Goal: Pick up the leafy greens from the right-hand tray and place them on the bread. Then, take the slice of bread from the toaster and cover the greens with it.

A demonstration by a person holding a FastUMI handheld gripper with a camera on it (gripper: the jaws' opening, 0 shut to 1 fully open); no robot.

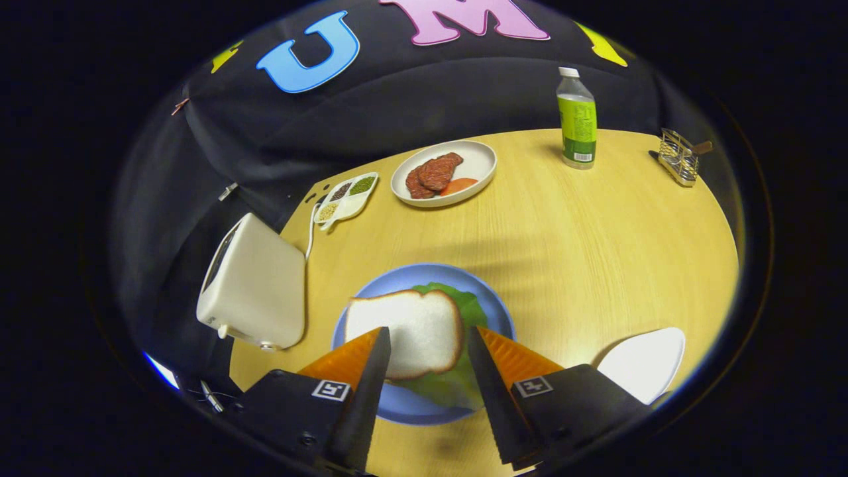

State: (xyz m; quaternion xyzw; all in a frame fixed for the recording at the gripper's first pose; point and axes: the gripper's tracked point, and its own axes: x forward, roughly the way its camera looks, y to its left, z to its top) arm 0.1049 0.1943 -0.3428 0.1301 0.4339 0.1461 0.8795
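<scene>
Gripper (pixel 428 344) open wide, empty, above blue plate (pixel 493 308). Bread slice (pixel 411 328) lies on leafy greens (pixel 467 308) there. Toaster (pixel 255 288) just left of plate.

Gripper (pixel 429 344) jaws spread above bread slice (pixel 404 331) covering greens (pixel 464 311) on blue plate (pixel 424 275).

The gripper view rides on the gripper (pixel 428 338), looking forward and steeply down along its two parted fingers at the blue plate (pixel 493 311) near the round wooden table's (pixel 596 252) near edge, close enough that the bread slice (pixel 414 331) on it lies between and just ahead of the tips. Its fisheye sweep takes in the table to its far edge, from the toaster (pixel 255 291) at the left edge to the wire rack (pixel 679 157) at the far right, with the booth's black cloth wall (pixel 397 99) behind.
</scene>
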